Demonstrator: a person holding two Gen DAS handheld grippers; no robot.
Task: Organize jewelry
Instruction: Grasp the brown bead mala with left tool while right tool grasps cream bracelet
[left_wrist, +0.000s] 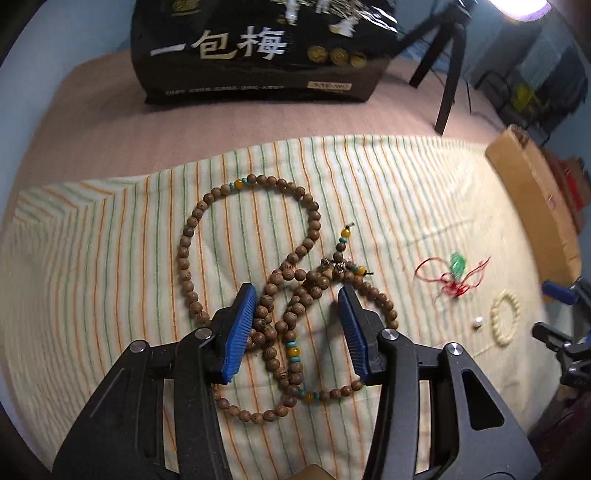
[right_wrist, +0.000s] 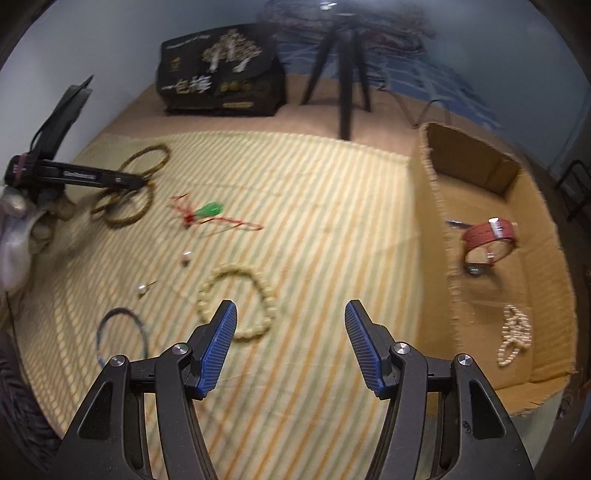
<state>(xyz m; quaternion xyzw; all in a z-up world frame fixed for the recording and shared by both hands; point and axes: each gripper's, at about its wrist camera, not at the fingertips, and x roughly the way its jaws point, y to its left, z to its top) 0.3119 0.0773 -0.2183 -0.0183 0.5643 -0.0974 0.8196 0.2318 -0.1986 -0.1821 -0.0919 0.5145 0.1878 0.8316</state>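
Observation:
A long brown wooden-bead necklace (left_wrist: 258, 258) lies in tangled loops on the striped cloth (left_wrist: 110, 258). My left gripper (left_wrist: 295, 295) stands open over it, with several coils between the blue pads and not pinched. To its right lie a red cord with a green pendant (left_wrist: 456, 264), a small pearl (left_wrist: 478, 323) and a cream bead bracelet (left_wrist: 505, 322). My right gripper (right_wrist: 291, 310) is open and empty, and the cream bracelet (right_wrist: 236, 299) lies just beyond its left finger. In the right wrist view the left gripper (right_wrist: 140, 182) hangs over the wooden beads (right_wrist: 125, 206).
An open cardboard box (right_wrist: 436, 206) at the right holds a red-strapped watch (right_wrist: 489, 236) and a pale bead string (right_wrist: 515, 332). A blue bangle (right_wrist: 122, 332) and two pearl pieces (right_wrist: 142, 290) lie on the cloth. A black printed bag (left_wrist: 258, 55) and a tripod (left_wrist: 450, 74) stand at the back.

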